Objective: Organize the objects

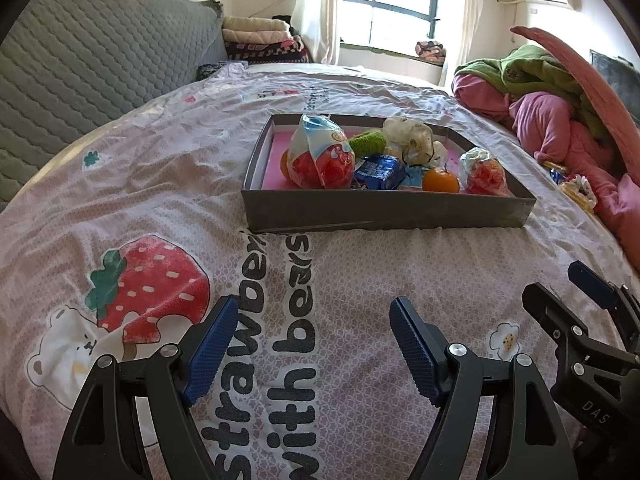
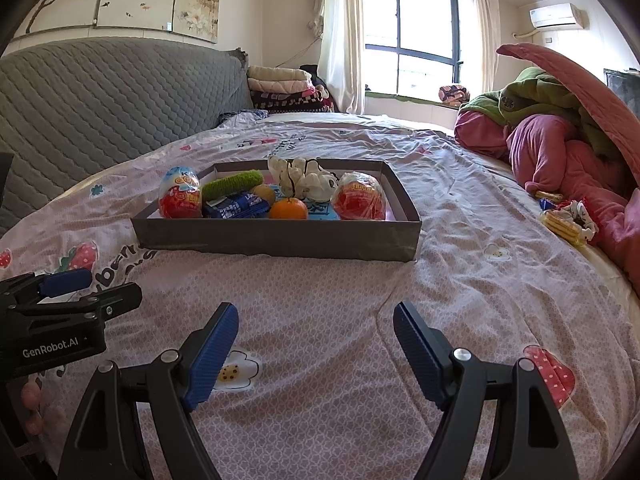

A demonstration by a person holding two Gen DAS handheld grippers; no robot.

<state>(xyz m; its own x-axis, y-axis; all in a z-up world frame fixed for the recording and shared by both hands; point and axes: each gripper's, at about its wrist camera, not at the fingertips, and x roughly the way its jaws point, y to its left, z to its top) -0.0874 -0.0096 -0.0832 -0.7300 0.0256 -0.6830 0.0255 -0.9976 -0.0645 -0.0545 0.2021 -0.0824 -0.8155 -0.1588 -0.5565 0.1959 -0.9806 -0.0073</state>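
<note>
My left claw point(image 1: 310, 344) and right claw point(image 2: 316, 350) both hang spread wide and empty over the strawberry-print bedspread point(image 2: 340, 360). Ahead of them, well apart, the grey tray point(image 2: 276, 240) rests on the bed, holding two wrapped toy eggs point(image 2: 180, 198), a blue packet point(image 2: 234, 207), a tangerine point(image 2: 289, 209) and a green knitted roll point(image 2: 232, 184).
</note>
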